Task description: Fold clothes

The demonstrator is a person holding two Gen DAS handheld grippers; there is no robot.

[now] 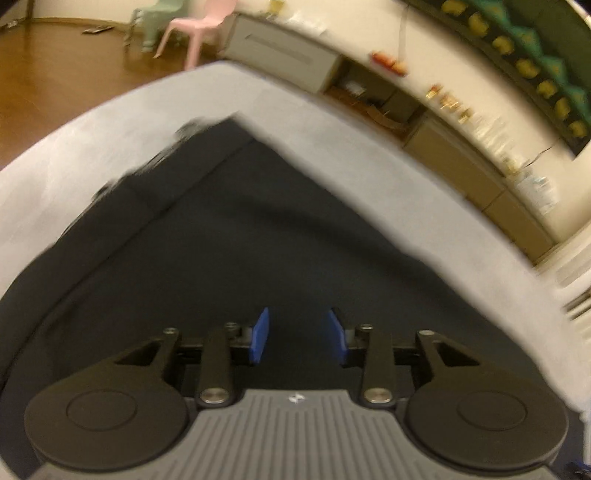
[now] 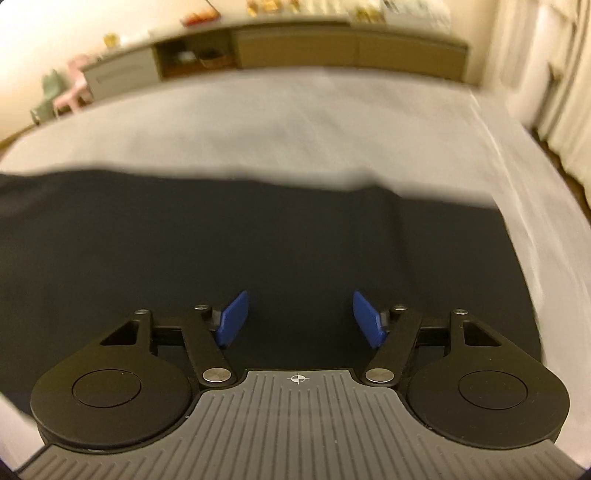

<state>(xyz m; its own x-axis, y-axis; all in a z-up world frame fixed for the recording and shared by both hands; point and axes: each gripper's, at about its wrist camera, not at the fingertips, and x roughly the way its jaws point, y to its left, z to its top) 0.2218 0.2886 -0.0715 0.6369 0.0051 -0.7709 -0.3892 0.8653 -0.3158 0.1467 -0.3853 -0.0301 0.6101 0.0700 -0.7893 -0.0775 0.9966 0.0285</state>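
Note:
A dark navy garment (image 1: 236, 240) lies spread flat on a grey-covered table (image 1: 110, 129). In the left wrist view its far corner points away from me. My left gripper (image 1: 297, 332) hovers over the cloth, its blue pads apart and nothing between them. In the right wrist view the same garment (image 2: 258, 240) stretches across the table (image 2: 295, 129) with its far edge running left to right. My right gripper (image 2: 299, 314) is wide open above the cloth and holds nothing. Both views are motion-blurred.
Beyond the table are low cabinets (image 2: 332, 48) along a cream wall. A pink chair (image 1: 199, 26) and a green chair (image 1: 159, 18) stand on the wooden floor (image 1: 55, 74). Curtains (image 2: 569, 92) hang at the right.

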